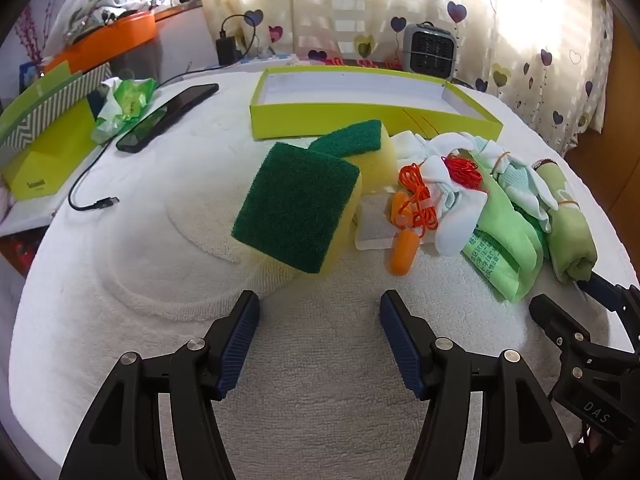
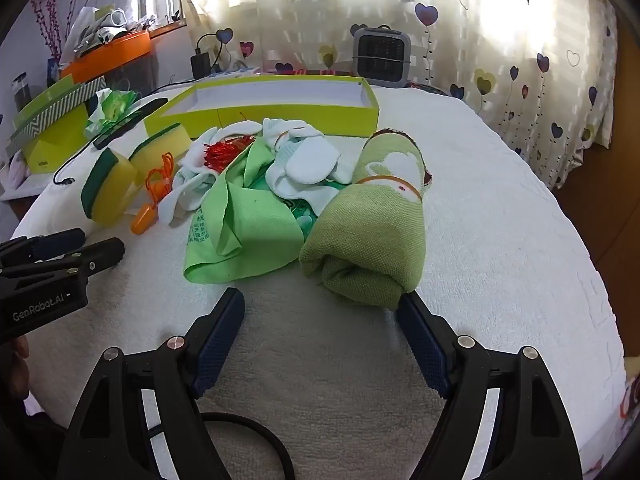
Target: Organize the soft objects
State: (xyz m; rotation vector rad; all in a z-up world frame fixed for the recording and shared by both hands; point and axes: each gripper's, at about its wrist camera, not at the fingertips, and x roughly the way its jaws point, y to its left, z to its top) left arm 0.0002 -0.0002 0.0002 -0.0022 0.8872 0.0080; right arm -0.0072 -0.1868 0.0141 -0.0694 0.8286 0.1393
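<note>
Clearly your left gripper (image 1: 320, 308) and right gripper (image 2: 320, 308) hang with jaws wide and empty, since the shallow yellow-green cardboard tray (image 1: 320, 126) waits bare behind the heap. Your right one sits just short of the rolled green knit towel (image 2: 372, 232), likely first.

Black grippers (image 1: 320, 308), blue ribbed pads (image 2: 218, 340)

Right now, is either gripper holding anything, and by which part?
Nothing is held. The left gripper and right gripper are both open, empty, above the white towel.
</note>
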